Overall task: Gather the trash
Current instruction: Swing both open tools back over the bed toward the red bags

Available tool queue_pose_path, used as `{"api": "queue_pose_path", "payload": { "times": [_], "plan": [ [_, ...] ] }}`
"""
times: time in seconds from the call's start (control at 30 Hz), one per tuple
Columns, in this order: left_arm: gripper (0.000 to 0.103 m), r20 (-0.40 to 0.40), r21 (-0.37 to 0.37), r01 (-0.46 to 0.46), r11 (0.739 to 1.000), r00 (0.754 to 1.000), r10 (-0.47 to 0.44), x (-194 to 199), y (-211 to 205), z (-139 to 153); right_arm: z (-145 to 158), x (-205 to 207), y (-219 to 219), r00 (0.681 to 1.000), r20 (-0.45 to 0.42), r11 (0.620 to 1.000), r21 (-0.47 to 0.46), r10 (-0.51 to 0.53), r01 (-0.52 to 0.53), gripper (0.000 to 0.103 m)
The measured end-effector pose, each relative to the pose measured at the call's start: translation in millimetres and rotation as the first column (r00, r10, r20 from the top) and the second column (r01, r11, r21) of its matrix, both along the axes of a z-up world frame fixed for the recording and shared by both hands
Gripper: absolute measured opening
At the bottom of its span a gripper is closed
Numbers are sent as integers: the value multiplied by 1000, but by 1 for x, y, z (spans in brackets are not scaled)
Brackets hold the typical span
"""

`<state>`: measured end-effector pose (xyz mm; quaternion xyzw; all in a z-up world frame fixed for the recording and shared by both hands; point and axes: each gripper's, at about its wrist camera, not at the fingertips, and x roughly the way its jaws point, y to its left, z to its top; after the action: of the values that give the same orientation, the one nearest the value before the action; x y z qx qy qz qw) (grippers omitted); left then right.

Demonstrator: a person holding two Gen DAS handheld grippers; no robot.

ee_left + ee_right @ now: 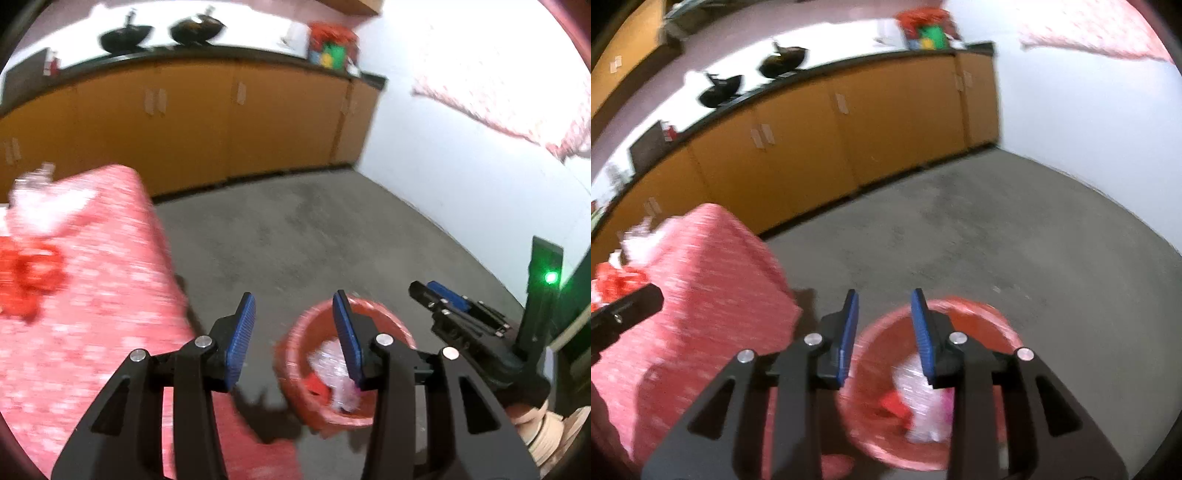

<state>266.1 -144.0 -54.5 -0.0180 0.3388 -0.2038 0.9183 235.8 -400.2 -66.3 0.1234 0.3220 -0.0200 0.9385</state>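
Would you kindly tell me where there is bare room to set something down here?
The grey floor lies bare between the orange cabinets, the white wall and the red bin. The pink-clothed table is crowded with wrappers at its far left; the bin already holds trash.

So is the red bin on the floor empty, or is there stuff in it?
Not empty. The red bin holds crumpled clear plastic and a red scrap, seen from both wrist views. It looks only partly filled.
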Motion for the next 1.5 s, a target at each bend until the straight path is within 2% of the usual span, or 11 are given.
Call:
{"api": "queue_pose_path", "payload": {
  "times": [0.13, 0.3, 0.4, 0.53, 0.63, 0.73, 0.97, 1.17, 1.4, 1.47, 1.5],
  "plan": [
    [47, 51, 2, -124, 992, 991, 124, -5, 67, 16, 32, 11, 57, 992, 49, 993, -3, 114, -114, 35],
    [50, 110, 22, -294, 956, 951, 290, -12, 148, 25, 61, 23, 139, 959, 92, 964, -11, 267, -267, 42],
    [53, 155, 60, -414, 908, 903, 402, -22, 199, 24, 74, 28, 195, 926, 111, 932, -10, 360, -362, 49],
    [54, 150, 65, -530, 846, 843, 516, -30, 261, 16, 80, 32, 249, 885, 112, 892, -18, 451, -452, 60],
    [61, 153, 76, -611, 788, 788, 597, -41, 300, 12, 79, 34, 283, 863, 104, 869, -53, 494, -491, 69],
    [66, 152, 83, -662, 745, 748, 647, -54, 326, 11, 77, 36, 308, 847, 103, 853, -66, 522, -518, 77],
    [84, 131, 101, -722, 684, 691, 711, -59, 365, 2, 69, 41, 351, 823, 82, 822, -160, 563, -546, 87],
    [89, 117, 81, -734, 675, 679, 725, -69, 378, -2, 60, 50, 370, 824, 63, 810, -243, 562, -534, 88],
    [89, 150, 60, -701, 710, 710, 688, -73, 376, 0, 55, 66, 381, 815, 24, 787, -278, 579, -551, 86],
    [89, 147, 56, -693, 719, 718, 681, -72, 375, 0, 52, 68, 380, 811, 2, 784, -258, 584, -564, 57],
    [89, 145, 53, -691, 721, 720, 679, -71, 375, 0, 50, 69, 380, 814, -5, 787, -253, 581, -563, 51]
  ]
}}
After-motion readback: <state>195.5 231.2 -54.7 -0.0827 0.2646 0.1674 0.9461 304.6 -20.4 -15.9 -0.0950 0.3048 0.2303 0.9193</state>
